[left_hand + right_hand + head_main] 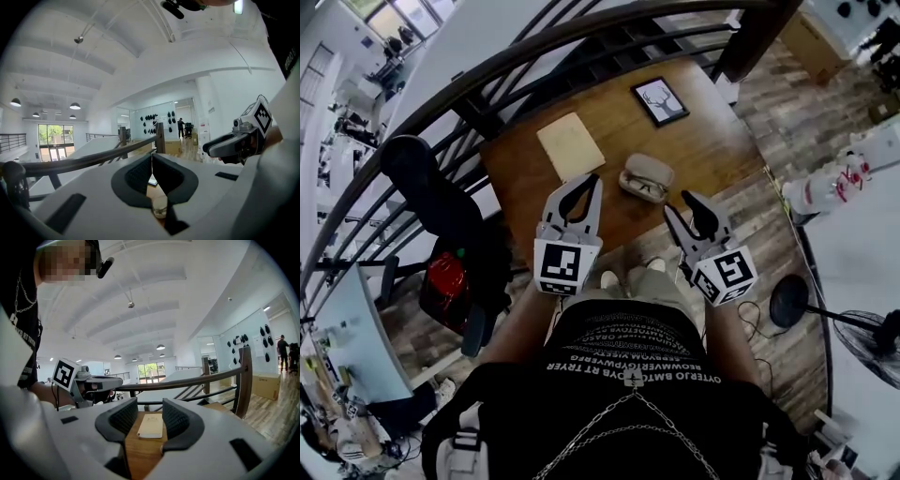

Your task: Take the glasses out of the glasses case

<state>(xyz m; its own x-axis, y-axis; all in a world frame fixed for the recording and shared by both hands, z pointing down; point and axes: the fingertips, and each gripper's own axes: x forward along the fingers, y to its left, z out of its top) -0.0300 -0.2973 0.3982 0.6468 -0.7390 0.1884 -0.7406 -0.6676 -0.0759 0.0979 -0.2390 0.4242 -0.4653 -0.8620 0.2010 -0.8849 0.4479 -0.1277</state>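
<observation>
1. The glasses case (647, 174) lies open on the counter (712, 141), near its front edge. The glasses (643, 188) rest inside the lower shell, and the lid is tipped back behind them.
2. Risk, case drag: the case looks light and nothing holds it. A one-sided pull on the glasses would probably lift or slide the whole case towards the nearby edge.
3. Risk, lens contact: the glasses sit low in the shell, and their folded temples cannot be made out. Pinching a lens instead of the frame could smear it or let it slip.
4. The left gripper (592, 181) hangs just left of the case and does not touch it. Its fingers (136, 176) are pressed together at the tips with nothing between them. In that state it can steady the shell by pressing, but it cannot grasp. A hard press on the rim could tip the shell.
5. The right gripper (680, 202) hangs just right of the case, also clear of it. Its fingers (176, 420) are spread and empty. A steep approach could catch the lid and snap it down on the glasses.
6. The notepad (570, 145) and the picture frame (660, 101) lie farther back, well apart from the case. A collision with either looks unlikely.
</observation>
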